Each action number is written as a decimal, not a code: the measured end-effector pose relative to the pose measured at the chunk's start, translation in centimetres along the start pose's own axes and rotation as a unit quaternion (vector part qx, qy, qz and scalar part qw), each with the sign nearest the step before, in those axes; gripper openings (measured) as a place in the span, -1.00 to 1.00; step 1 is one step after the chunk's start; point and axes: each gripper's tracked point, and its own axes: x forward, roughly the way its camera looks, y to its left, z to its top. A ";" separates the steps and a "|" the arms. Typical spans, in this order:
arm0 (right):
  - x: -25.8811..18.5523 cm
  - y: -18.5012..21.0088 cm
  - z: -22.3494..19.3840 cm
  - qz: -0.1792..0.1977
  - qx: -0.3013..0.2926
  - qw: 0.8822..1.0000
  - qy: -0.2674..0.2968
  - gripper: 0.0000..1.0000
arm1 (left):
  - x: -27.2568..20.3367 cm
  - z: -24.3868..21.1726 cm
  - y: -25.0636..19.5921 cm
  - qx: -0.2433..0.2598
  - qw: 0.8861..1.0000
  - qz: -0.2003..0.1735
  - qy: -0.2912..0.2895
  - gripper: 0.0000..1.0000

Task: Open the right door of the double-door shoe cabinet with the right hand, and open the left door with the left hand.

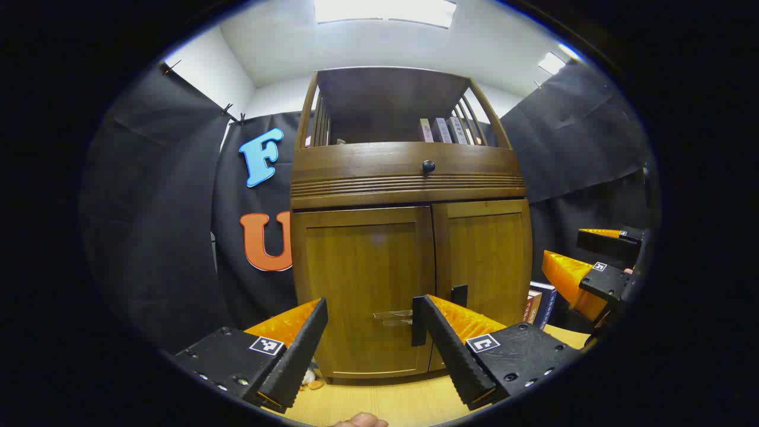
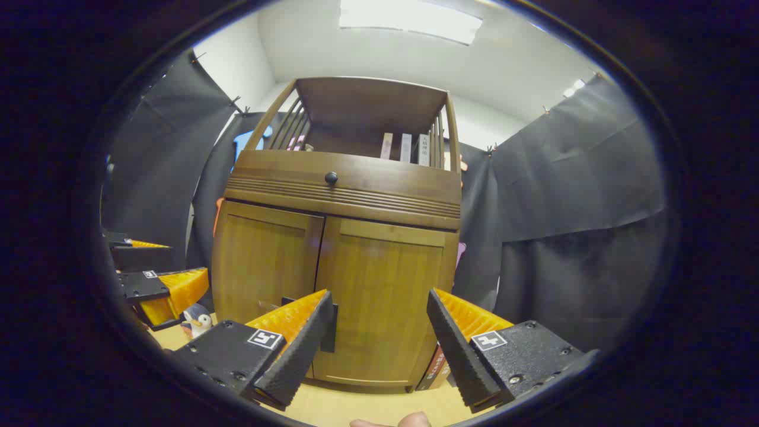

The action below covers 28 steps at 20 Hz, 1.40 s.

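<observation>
The cabinet point(image 1: 409, 225) stands on the counter point(image 1: 385, 400) against the black cloth, both doors shut. In the left gripper view the left gripper point(image 1: 370, 332) hovers before the left door point(image 1: 362, 284), jaws wide apart and holding nothing, with the door's handle point(image 1: 392, 317) between them but farther off. In the right gripper view the right gripper point(image 2: 379, 332) faces the right door point(image 2: 382, 296), jaws likewise apart and empty. Books point(image 2: 405, 147) stand on the upper shelf. A penguin toy point(image 2: 197, 320) sits left of the cabinet.

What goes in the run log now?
left door: closed | right door: closed | left gripper: open, facing handle | right gripper: open, approaching
</observation>
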 end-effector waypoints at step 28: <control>8.0 4.7 -6.9 0.091 0.026 0.991 0.096 1.00 | -1.4 0.5 3.7 0.014 0.997 0.078 0.010 0.92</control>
